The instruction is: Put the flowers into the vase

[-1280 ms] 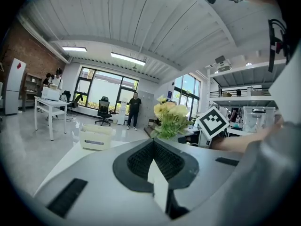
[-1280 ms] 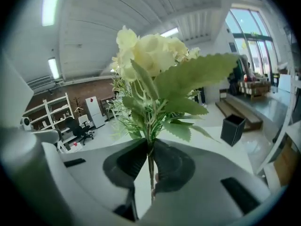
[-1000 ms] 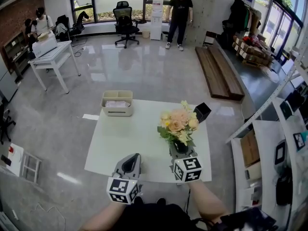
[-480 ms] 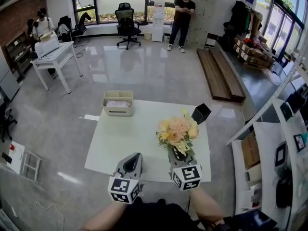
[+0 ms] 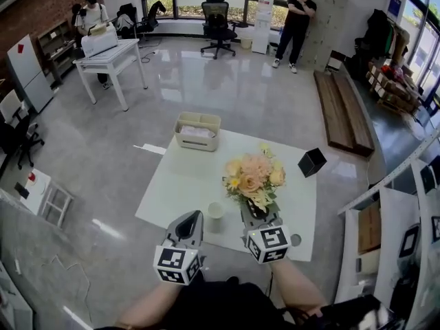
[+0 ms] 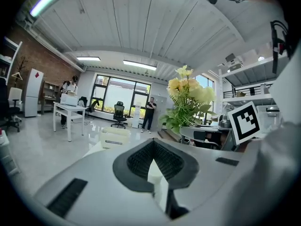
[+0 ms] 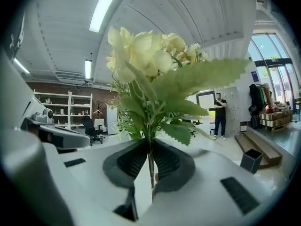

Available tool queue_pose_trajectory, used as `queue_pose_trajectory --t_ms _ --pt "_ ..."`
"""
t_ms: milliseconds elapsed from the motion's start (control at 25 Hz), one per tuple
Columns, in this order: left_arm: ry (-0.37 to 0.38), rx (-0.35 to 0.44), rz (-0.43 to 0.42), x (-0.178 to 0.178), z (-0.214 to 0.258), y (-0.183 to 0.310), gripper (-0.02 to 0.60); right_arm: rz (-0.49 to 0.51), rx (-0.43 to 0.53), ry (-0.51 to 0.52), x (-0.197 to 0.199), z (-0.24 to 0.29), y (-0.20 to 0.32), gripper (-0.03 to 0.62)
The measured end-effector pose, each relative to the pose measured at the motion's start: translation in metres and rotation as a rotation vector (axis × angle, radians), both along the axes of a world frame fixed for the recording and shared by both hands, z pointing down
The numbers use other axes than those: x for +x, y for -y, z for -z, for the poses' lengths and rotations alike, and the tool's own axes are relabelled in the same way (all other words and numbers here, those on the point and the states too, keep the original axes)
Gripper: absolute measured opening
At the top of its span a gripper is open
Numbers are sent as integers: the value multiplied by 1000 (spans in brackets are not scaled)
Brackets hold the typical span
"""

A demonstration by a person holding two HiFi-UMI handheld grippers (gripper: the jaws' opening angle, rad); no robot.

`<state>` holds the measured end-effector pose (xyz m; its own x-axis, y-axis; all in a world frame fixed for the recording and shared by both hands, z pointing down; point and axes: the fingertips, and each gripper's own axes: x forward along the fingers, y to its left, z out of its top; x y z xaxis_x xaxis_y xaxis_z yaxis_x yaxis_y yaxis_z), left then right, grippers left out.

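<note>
Above the table, my right fingers clamped on the flowers by the stem, my left fingers closed together, empty.

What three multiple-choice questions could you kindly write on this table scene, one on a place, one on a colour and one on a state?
1. Where on the table does the beige box stand?
A. at its far edge
B. at its near edge
C. in its middle

2. What colour is the small cube-shaped container near the table's far right corner?
A. white
B. black
C. red

3. How are the flowers right now?
A. lying flat on the table
B. standing in the beige box
C. held by the stems in the right gripper

Answers:
1 A: the box sits at the edge farthest from the person.
2 B: it shows black against the white tabletop.
3 C: the right gripper view shows the jaws closed on the stems.
</note>
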<state>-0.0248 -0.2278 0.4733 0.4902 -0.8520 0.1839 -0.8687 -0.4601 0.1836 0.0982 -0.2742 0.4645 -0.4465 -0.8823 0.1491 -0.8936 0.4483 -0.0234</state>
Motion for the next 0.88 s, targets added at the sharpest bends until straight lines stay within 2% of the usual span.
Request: queue_pose_trajectory --t_ms 200,360,480,680,880 --pt "-5 3 37 -16 0 1 5 70 56 45 -31 31 5 46" --pt "-9 8 37 -20 3 5 5 119 142 139 -45 89 6 46" --pt "-13 10 27 -20 4 7 5 143 173 158 -54 106 7 46" --pt "-16 -1 17 -22 2 8 5 159 104 167 -63 77 4 46" --pt "-13 -12 21 -29 -2 10 5 160 6 128 -70 25 -2 46"
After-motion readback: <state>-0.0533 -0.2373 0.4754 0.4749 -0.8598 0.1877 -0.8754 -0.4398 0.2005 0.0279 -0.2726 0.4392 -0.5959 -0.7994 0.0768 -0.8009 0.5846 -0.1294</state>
